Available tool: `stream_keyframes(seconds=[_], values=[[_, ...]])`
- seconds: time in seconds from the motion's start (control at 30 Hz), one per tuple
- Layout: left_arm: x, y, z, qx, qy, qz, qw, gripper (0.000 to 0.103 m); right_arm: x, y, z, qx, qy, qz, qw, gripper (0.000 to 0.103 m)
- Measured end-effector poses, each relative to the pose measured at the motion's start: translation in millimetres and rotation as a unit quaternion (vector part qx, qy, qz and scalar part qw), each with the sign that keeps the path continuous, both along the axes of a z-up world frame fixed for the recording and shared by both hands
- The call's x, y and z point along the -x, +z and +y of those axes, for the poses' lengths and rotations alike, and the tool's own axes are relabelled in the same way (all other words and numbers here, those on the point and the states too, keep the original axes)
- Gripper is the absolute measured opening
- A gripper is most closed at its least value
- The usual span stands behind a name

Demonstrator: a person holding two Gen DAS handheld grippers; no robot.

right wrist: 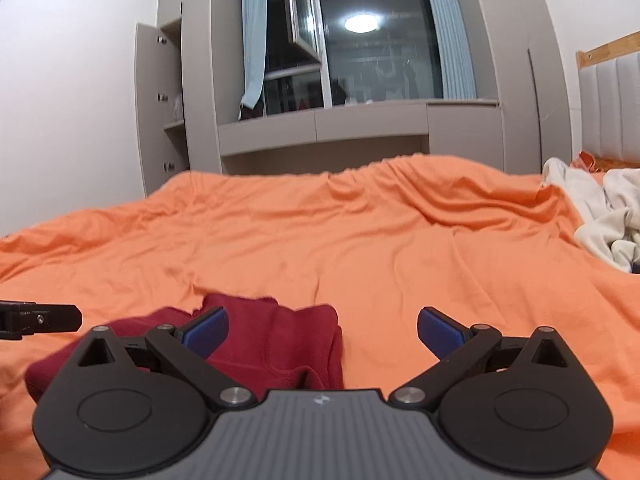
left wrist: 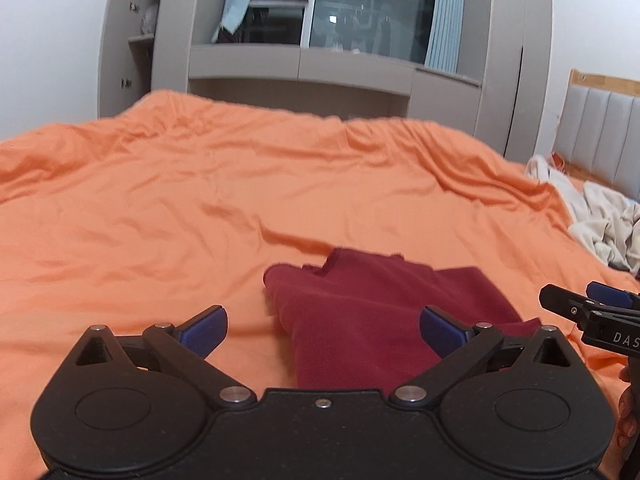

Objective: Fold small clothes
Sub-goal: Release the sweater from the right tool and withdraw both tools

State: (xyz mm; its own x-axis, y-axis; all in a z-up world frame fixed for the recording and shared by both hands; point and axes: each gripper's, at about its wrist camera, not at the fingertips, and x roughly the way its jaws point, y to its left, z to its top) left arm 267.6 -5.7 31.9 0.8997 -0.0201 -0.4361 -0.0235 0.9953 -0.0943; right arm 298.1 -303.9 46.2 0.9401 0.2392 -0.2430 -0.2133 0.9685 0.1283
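Observation:
A small dark red garment (left wrist: 360, 312) lies loosely folded on the orange bedsheet (left wrist: 200, 200). My left gripper (left wrist: 323, 332) is open and empty, and the garment's left part lies between its blue pads. The garment also shows in the right wrist view (right wrist: 276, 344), low and left of centre. My right gripper (right wrist: 323, 334) is open and empty, with its left pad over the garment's right edge. The right gripper's tip shows in the left wrist view (left wrist: 592, 308) at the right edge. The left gripper's tip shows in the right wrist view (right wrist: 40, 318) at the left edge.
A pile of pale clothes (left wrist: 600, 216) lies at the bed's right side by the padded headboard (left wrist: 608, 132); the pile also shows in the right wrist view (right wrist: 600, 208). Grey cabinets and a dark window (right wrist: 380, 40) stand beyond the bed's far edge.

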Motion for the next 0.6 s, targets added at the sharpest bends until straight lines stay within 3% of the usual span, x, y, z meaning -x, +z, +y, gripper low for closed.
stream_keyframes(seconds=[0.27,0.6], values=[[43.3,7.2,-9.3,-0.009,0.002,-0.057,0.9983,0.102,47.4,10.6,-2.3,-0.012,-0.003,-0.052,0.999,0.103],[93.2,3.0,-11.4,-0.015,-0.009,-0.075,0.9970,0.102,109.4,12.8,-5.0,-0.011,-0.002,-0.089,0.996,0.103]])
